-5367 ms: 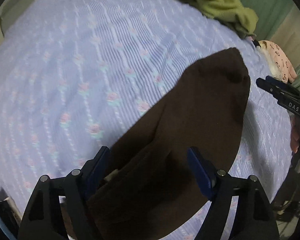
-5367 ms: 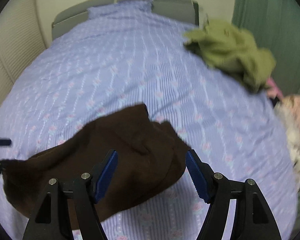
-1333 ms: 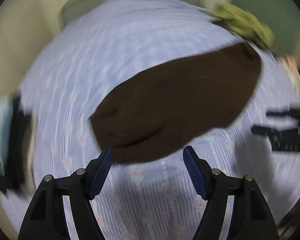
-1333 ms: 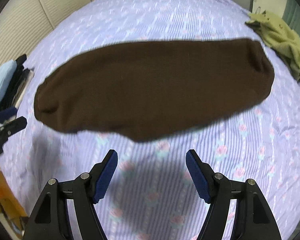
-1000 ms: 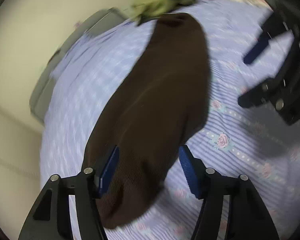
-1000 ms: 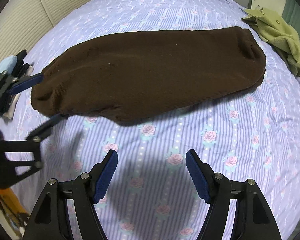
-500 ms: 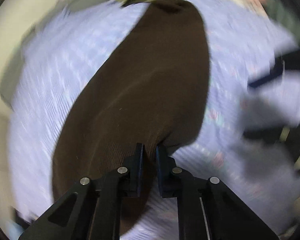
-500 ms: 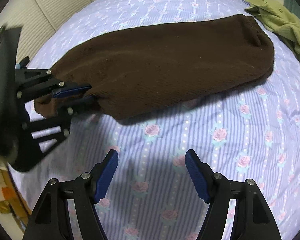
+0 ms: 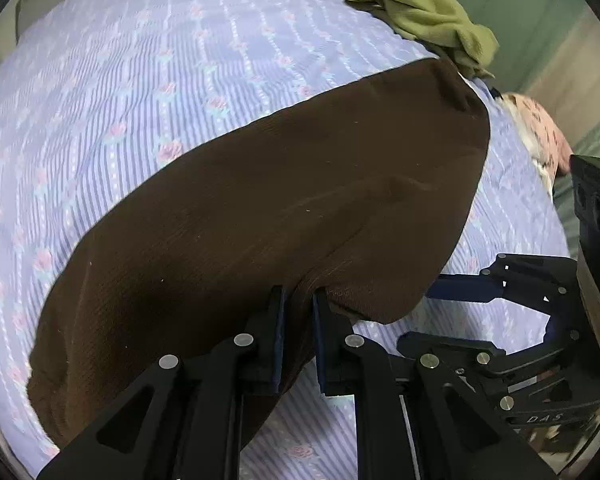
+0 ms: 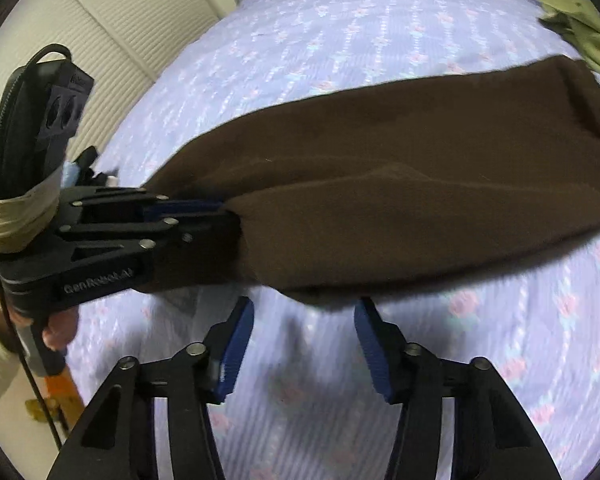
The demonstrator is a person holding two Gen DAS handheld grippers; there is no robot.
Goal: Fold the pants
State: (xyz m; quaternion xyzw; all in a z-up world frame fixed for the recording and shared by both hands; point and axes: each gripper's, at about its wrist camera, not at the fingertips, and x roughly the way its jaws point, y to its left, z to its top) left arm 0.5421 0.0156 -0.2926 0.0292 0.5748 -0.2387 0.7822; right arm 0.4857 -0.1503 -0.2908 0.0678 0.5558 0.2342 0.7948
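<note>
The dark brown pants lie folded lengthwise across the lilac flowered bed. My left gripper is shut on the near left end of the pants and lifts that edge. In the right wrist view the left gripper clamps the pants from the left. My right gripper is open and empty, just in front of the lifted pants edge. It also shows in the left wrist view at the lower right, jaws apart beside the pants.
An olive green garment lies crumpled at the far right of the bed. A pink patterned cloth lies at the right edge. A green curtain stands behind it. A stack of folded clothes sits at the left bed edge.
My left gripper came to the left end of the pants, closed on it and now lifts it. My right gripper moved closer to that same end and stays open.
</note>
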